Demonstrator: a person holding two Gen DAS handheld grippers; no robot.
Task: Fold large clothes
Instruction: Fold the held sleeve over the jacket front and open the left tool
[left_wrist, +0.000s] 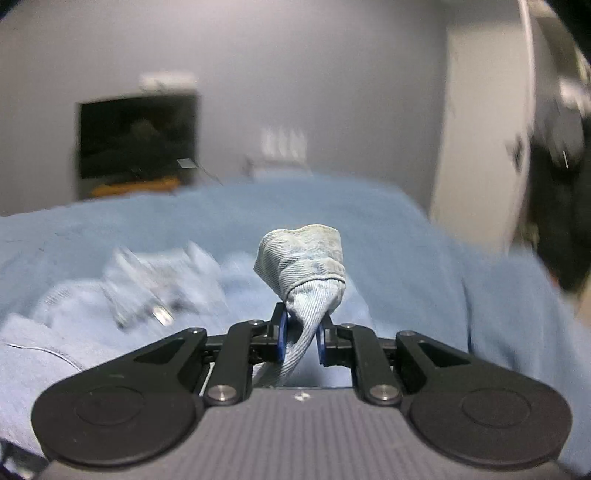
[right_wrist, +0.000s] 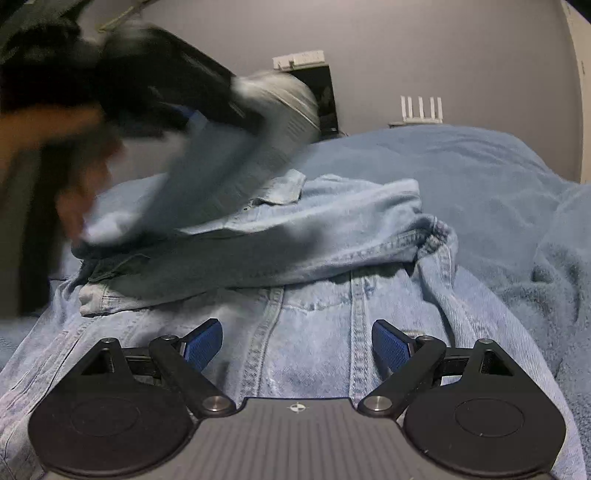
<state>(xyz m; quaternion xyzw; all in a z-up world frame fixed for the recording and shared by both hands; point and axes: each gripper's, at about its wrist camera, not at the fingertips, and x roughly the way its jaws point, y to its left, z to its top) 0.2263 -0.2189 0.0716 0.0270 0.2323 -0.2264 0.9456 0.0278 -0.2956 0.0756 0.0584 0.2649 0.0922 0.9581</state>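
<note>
— Denim jacket (right_wrist: 295, 332), pale blue, lies spread across the blue blanket (right_wrist: 461, 177) covering the bed, one part folded over on itself across the middle. Where do we stand with the left gripper (left_wrist: 301, 341)?

— We have its blue pads (left_wrist: 282, 341) closed narrow on a bunched piece of the jacket's denim, which pokes up between them in a rounded wad. From the right wrist view, that gripper is a dark blur raised at the upper left, cloth trailing from it down to the jacket.

— And the right gripper (right_wrist: 297, 345)?

— We hold it wide apart, the blue pads (right_wrist: 205, 345) either side of the jacket's seamed panel and gripping nothing. Whether the pads touch the cloth, we cannot tell.

— Any containers?

— We see none we can identify. The room is grey-walled, with a dark screen (left_wrist: 136, 136) at the far left, a white door (left_wrist: 480, 147) at the right, and a small white rack (right_wrist: 421, 109) beyond the bed. Much of the left wrist view is blurred.
</note>
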